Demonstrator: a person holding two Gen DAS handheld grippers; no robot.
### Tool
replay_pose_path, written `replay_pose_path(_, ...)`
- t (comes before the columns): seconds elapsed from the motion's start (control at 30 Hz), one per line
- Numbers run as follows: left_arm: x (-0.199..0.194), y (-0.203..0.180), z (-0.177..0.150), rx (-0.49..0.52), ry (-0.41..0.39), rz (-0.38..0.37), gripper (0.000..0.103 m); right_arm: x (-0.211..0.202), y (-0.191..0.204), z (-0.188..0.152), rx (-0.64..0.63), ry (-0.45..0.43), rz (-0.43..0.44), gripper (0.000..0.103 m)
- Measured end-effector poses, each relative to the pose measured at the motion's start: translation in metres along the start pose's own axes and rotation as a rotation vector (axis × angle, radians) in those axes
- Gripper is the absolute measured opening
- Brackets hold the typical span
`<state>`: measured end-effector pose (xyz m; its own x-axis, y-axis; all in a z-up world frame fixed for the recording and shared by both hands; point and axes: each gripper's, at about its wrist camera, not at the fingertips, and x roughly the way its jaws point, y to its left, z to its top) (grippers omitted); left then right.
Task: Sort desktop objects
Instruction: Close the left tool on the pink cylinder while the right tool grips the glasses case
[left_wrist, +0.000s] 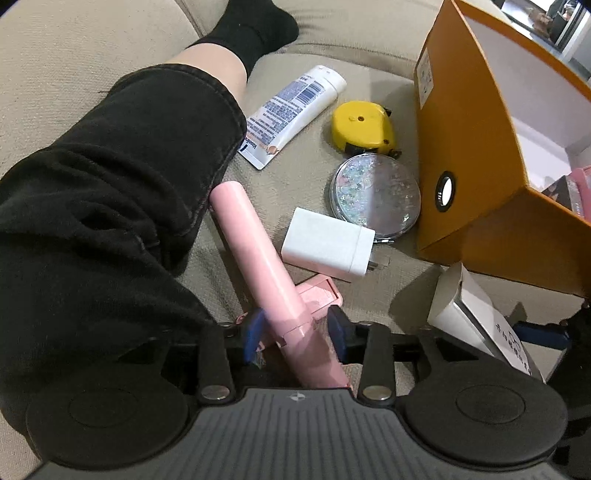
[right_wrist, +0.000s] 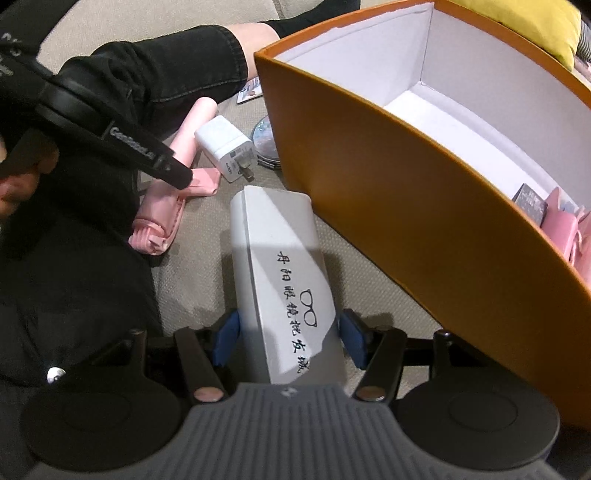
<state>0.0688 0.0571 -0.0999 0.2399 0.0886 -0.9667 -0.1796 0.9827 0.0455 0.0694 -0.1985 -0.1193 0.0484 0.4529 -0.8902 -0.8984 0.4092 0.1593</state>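
Note:
A pink stick-shaped gadget (left_wrist: 258, 251) lies on the beige cushion (left_wrist: 314, 177), against a person's leg. My left gripper (left_wrist: 295, 334) straddles its near end, with a gap showing beside the right pad, so it is open around it. In the right wrist view the same pink gadget (right_wrist: 166, 206) lies under a left finger (right_wrist: 177, 173). My right gripper (right_wrist: 290, 338) is shut on a white glasses box (right_wrist: 280, 266) with handwritten characters, both blue pads against its sides. The orange storage box (right_wrist: 406, 206) stands just right of it.
A white charger (left_wrist: 327, 245), a glittery round mirror (left_wrist: 376, 192), a yellow tape measure (left_wrist: 364, 127) and a white cream tube (left_wrist: 295, 110) lie on the cushion. A leg in black shorts (left_wrist: 110, 177) fills the left. Pink items (right_wrist: 561, 221) sit inside the orange box.

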Motion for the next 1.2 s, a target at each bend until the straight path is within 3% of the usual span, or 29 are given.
replay_pose_path(0.23, 0.018, -0.007, 0.007, -0.010, 0.005, 0.072, 0.048, -0.002, -0.006, -0.001, 0.011, -0.016, 0.027, 0.061)
replay_pose_path(0.4, 0.021, -0.004, 0.006, -0.016, -0.016, 0.052, 0.051, -0.005, -0.012, -0.001, 0.042, -0.025, 0.057, 0.062)
replay_pose_path(0.5, 0.020, 0.000, 0.001, -0.009, -0.039, 0.044, 0.041, -0.005, -0.021, 0.001, 0.090, -0.024, 0.099, 0.062)
replay_pose_path(0.87, 0.005, -0.002, -0.009, 0.037, -0.099, -0.058, 0.037, 0.022, -0.052, 0.009, 0.236, 0.051, 0.252, 0.069)
replay_pose_path(1.03, 0.015, -0.008, -0.005, 0.014, -0.067, -0.039, 0.038, 0.030, -0.037, 0.013, 0.191, 0.071, 0.227, 0.069)
replay_pose_path(1.2, 0.017, -0.005, -0.001, -0.001, -0.084, -0.056, 0.038, 0.036, -0.017, 0.018, 0.113, 0.073, 0.162, 0.067)
